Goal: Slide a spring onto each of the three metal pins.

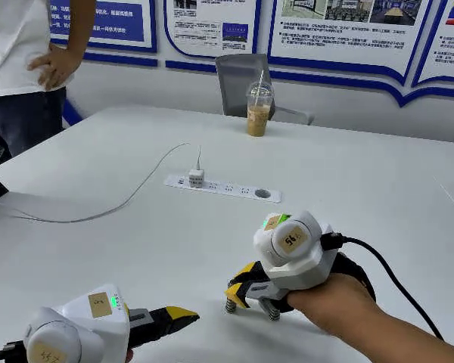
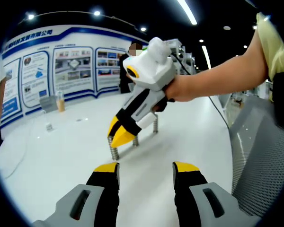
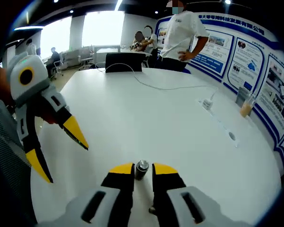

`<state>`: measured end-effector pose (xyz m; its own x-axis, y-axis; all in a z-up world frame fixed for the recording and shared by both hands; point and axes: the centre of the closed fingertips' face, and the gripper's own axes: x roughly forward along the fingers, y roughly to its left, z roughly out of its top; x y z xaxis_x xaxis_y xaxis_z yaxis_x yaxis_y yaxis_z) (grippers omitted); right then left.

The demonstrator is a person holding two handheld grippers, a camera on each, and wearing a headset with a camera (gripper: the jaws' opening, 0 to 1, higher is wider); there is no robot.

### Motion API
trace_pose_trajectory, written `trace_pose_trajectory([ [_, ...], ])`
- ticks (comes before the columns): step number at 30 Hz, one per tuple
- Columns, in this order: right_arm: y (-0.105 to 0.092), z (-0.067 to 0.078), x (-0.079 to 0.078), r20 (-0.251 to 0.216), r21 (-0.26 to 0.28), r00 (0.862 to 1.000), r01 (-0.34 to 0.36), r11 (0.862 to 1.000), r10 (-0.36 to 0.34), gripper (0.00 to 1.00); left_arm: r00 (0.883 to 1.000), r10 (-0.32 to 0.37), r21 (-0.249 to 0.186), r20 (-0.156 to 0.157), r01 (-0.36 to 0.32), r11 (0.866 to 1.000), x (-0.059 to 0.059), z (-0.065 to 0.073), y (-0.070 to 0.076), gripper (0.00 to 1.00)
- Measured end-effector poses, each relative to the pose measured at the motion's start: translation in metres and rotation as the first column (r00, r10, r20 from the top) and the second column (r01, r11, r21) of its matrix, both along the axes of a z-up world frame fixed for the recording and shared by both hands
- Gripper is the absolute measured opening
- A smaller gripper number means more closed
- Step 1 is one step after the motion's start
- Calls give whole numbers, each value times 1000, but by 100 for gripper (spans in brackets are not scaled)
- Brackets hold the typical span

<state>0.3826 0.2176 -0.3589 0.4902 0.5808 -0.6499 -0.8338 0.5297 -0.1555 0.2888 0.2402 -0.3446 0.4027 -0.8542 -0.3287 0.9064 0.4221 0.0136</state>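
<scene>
Right gripper (image 1: pixel 233 293) nips a spring (image 3: pixel 142 169), its pin hidden; near that spring, left gripper (image 2: pixel 146 166) hangs spread wide.

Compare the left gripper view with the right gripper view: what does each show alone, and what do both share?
Left gripper view: the right claw side-on, over three spring-wrapped pins. Right gripper view: a pin top pinched between the right claw's jaws, the open left claw, a standing person. Both: the white table, the drink cup.
</scene>
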Motion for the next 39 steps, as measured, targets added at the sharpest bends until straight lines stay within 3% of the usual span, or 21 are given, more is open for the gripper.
trace_pose_trajectory([
  [12,-7,11,-10,23,30,1000,4,1000,-5,23,1000,1,-3,2,-1,1000,1,2,-1,47],
  [39,-31,25,-64,30,88,999,-20,996,17,31,1000,13,-11,-4,-13,1000,2,2,-3,50],
])
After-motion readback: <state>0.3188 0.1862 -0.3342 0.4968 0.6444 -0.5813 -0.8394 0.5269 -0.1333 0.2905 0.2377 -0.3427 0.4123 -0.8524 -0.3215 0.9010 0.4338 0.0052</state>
